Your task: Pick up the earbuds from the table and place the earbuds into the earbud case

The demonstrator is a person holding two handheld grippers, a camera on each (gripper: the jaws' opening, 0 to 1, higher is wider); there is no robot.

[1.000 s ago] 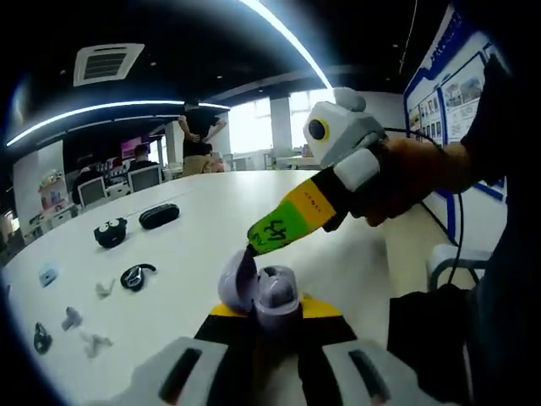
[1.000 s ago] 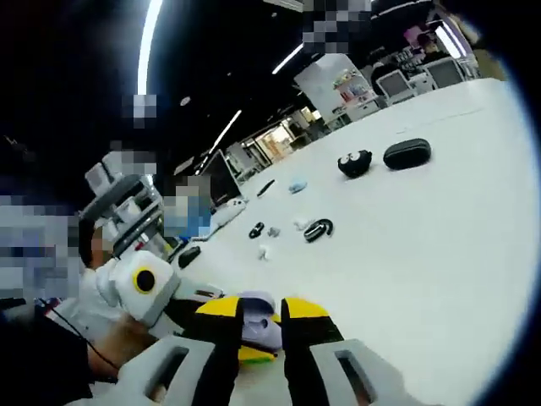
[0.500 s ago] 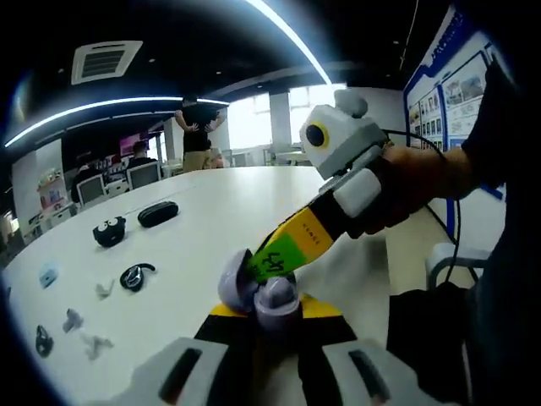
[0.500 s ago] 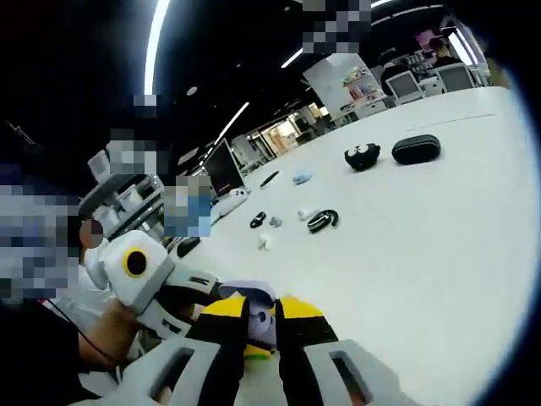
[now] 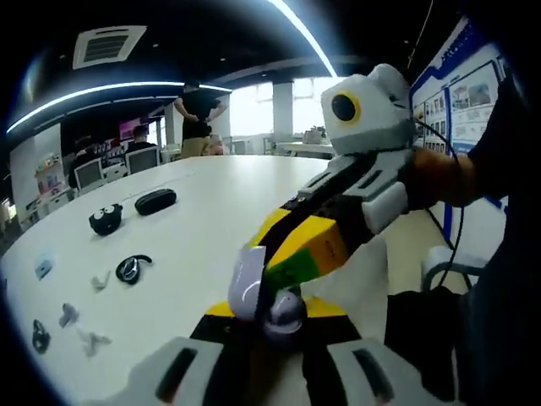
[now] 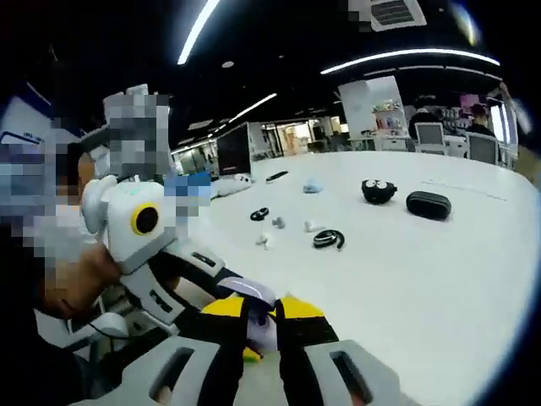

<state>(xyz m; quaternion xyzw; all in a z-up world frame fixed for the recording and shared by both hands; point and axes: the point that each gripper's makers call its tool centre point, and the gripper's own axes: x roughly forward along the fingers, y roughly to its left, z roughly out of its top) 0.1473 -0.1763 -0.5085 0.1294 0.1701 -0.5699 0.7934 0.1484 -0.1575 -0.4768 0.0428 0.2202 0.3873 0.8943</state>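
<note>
Low in the left gripper view, the left gripper (image 5: 269, 326) clamps the open lilac earbud case (image 5: 264, 298). The right gripper (image 5: 275, 269) pokes into it from the upper right; whether its jaws hold anything, I cannot tell.

Glossy lilac plastic on the earbud case (image 5: 269, 298), with a bright highlight on its raised lid. Smooth, white and faintly sheeny on the table (image 5: 211, 211). Matt black and yellow plastic on the left gripper (image 5: 266, 334); matt yellow and green on the right gripper (image 5: 292, 254), glossy white on its housing. Dull black and soft-looking on the oval pouch (image 6: 428, 205) toward the far edge.
</note>
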